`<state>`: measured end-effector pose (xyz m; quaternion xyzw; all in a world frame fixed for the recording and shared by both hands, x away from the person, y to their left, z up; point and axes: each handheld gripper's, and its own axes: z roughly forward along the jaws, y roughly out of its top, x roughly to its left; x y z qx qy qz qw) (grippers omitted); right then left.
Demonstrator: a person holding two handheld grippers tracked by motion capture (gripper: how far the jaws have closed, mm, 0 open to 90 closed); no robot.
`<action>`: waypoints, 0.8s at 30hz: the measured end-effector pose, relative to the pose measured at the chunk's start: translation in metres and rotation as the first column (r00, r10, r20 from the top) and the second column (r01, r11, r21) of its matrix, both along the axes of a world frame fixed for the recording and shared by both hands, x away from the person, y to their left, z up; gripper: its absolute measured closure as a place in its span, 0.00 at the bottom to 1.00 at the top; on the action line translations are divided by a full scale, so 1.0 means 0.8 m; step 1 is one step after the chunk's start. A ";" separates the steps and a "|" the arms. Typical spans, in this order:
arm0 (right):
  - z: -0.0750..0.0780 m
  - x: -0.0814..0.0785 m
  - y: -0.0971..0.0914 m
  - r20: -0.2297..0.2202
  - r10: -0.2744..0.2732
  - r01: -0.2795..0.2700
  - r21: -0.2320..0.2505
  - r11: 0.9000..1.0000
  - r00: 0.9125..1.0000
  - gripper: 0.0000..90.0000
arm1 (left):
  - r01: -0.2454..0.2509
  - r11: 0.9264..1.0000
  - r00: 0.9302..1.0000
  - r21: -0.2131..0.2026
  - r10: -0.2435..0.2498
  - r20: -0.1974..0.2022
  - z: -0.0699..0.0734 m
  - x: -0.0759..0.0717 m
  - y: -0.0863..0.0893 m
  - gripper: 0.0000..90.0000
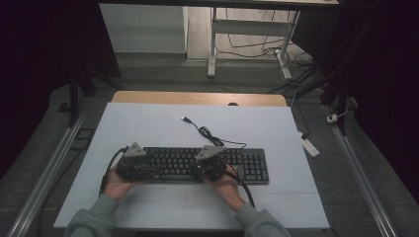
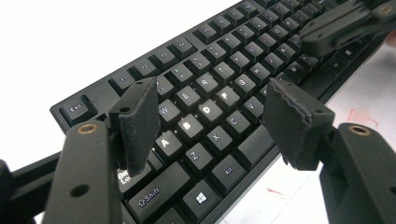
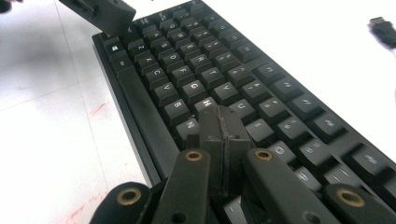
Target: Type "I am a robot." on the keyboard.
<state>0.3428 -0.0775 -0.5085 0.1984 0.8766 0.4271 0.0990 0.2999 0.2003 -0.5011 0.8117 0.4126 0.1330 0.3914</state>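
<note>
right gripper (image 3: 220,122) clenched over the keyboard (image 3: 224,79) keys, left gripper (image 2: 215,121) released above its left end

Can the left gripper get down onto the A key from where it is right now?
Probably yes: the left gripper hangs open just above the keyboard, with the A key bare between its jaws.

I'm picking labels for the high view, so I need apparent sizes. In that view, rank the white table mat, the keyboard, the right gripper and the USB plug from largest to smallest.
1. white table mat
2. keyboard
3. right gripper
4. USB plug, a tiny speck at the cable's end

None look alike; all lie at about table level, so nearness hardly skews this.
</note>
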 end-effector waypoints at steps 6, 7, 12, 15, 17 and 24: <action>0.008 -0.003 -0.039 0.008 -0.056 0.055 0.034 0.998 0.998 0.87 | -0.006 1.000 1.000 -0.003 0.006 -0.002 0.000 0.000 0.000 0.40; 0.010 -0.004 -0.048 0.008 -0.066 0.065 0.039 0.997 0.998 0.85 | -0.006 1.000 1.000 -0.002 0.006 -0.002 0.000 0.000 0.000 0.40; 0.016 -0.007 -0.086 0.014 -0.110 0.109 0.073 0.991 0.994 0.74 | -0.004 1.000 1.000 0.001 0.004 -0.001 0.000 0.000 0.000 0.40; 0.017 -0.011 -0.105 0.025 -0.131 0.128 0.085 0.988 0.991 0.71 | -0.005 1.000 1.000 0.000 0.005 0.000 0.000 0.000 0.000 0.40; 0.018 -0.014 -0.116 0.025 -0.142 0.139 0.082 0.987 0.990 0.70 | -0.005 1.000 1.000 0.000 0.005 0.000 0.000 0.000 0.000 0.40; 0.015 -0.027 -0.144 0.037 -0.161 0.159 0.054 0.986 0.986 0.67 | -0.006 1.000 1.000 -0.005 0.006 -0.002 0.001 0.000 0.000 0.40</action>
